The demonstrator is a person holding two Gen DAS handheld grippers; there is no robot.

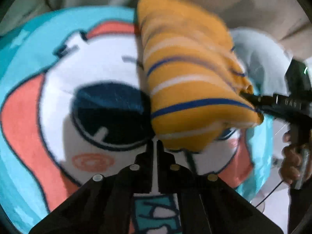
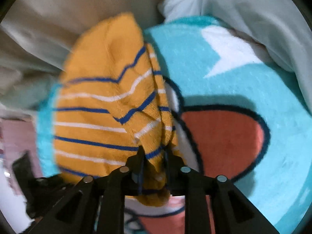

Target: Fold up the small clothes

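An orange garment (image 1: pixel 191 81) with blue and white stripes hangs bunched above a cartoon mat (image 1: pixel 29 58). In the left wrist view my left gripper (image 1: pixel 155 145) is shut just above the mat. I see no cloth in the thin slit between its fingers, and the garment's lower edge lies against the right finger. My right gripper (image 1: pixel 251 100) comes in from the right, pinching the garment's corner. In the right wrist view the right gripper (image 2: pixel 155 154) is shut on a gathered fold of the garment (image 2: pixel 101 101), which drapes to the left over the mat (image 2: pixel 214 68).
The mat is turquoise, white and coral with dark outlines. Pale beige bedding (image 1: pixel 243 3) surrounds it, and a light cloth (image 2: pixel 243 9) is heaped at the mat's far edge. A hand (image 1: pixel 294 156) holds the right gripper's handle, with a thin cable (image 1: pixel 273 191) below it.
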